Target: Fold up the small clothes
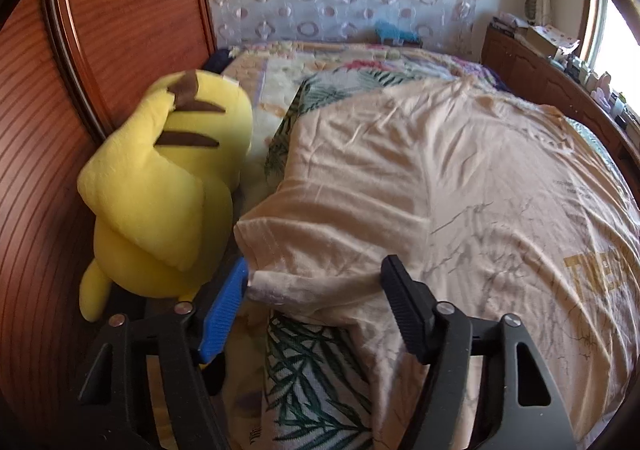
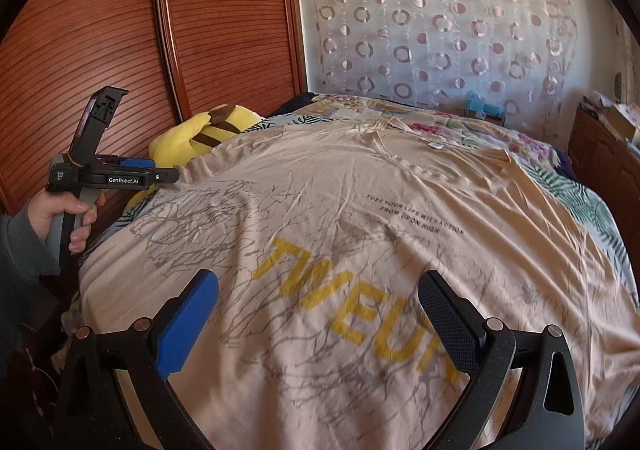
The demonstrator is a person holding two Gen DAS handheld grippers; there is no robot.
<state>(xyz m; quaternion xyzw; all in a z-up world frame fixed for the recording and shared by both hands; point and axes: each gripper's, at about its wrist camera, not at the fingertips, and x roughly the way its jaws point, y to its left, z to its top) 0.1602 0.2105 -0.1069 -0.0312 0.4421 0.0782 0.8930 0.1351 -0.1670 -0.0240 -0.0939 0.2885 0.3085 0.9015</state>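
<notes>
From my left wrist view, my left tongs [image 1: 314,282] stand wide open, and the sleeve end of the T-shirt [image 1: 440,186] lies bunched in the gap between the blue pad at 9 o'clock and the black pad at 3 o'clock; nothing is pinched. The shirt is pale peach, wrinkled, and spread over the bed [image 1: 320,382], whose leaf-print cover shows under the sleeve. A yellow plush toy [image 1: 168,186] lies just beside the shirt at 9 o'clock, against the wooden wardrobe [image 1: 100,42]. Only a scrap of yellow lettering shows at 3 o'clock.

From my right wrist view, my right tongs [image 2: 318,310] are also wide open, holding nothing, above the shirt's front. Here the print reads whole: grey branch lines, big yellow letters, a small dark slogan, and the collar toward 12 o'clock. At 9 o'clock my left hand [image 2: 60,216] grips the left tool at the shirt's edge. A dotted curtain [image 2: 432,30] hangs behind the bed.
</notes>
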